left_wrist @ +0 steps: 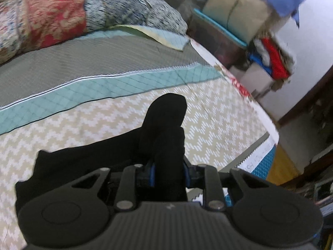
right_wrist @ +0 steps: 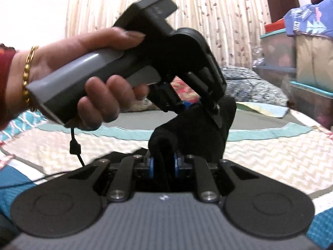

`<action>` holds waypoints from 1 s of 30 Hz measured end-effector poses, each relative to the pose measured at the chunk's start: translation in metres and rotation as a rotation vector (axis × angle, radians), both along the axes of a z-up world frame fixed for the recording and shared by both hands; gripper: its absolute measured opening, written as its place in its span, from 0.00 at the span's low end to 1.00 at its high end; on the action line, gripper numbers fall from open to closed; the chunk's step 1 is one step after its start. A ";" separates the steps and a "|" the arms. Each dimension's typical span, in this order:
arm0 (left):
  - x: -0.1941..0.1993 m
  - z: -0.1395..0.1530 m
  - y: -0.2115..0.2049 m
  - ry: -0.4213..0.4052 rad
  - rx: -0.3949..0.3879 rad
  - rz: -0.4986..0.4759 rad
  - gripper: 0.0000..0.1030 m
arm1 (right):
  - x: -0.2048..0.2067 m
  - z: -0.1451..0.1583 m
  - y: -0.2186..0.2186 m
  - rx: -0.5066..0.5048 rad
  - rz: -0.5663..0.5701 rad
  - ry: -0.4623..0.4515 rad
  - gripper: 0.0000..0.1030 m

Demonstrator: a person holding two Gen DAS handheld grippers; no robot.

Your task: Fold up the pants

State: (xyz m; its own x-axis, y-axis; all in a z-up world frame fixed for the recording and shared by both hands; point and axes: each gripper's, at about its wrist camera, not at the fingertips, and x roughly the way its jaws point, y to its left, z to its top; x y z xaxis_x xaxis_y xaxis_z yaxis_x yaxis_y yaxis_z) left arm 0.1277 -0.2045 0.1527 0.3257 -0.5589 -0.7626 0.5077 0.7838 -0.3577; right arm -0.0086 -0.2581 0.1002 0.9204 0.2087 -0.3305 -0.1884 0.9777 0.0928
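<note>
The black pants (left_wrist: 83, 162) are soft, matt knit cloth that takes no shine. The bedcover with beige zigzag weave (left_wrist: 208, 112) looks coarse and textured, and its teal quilted band (left_wrist: 116, 87) shows stitched diamonds. The red floral quilted pillow (left_wrist: 54, 14) is printed cotton-like cloth. The left gripper (left_wrist: 169, 175) has matt black plastic arms, dull metal rivets and a ribbed grey body. A hand (right_wrist: 91, 77) wears a glossy gold chain bracelet (right_wrist: 28, 73) on its wrist and holds a smooth grey plastic handle (right_wrist: 79, 77).
</note>
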 end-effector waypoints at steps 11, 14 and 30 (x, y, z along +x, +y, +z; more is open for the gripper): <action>-0.008 -0.009 0.160 0.022 -0.137 0.257 0.22 | 0.035 0.007 0.072 0.051 0.239 0.071 0.17; -0.001 -0.039 0.194 0.063 -0.117 0.365 0.22 | 0.051 -0.001 0.093 0.071 0.292 0.138 0.18; -0.031 -0.073 0.219 0.018 -0.064 0.462 0.57 | 0.008 0.033 0.039 0.180 0.100 0.142 0.45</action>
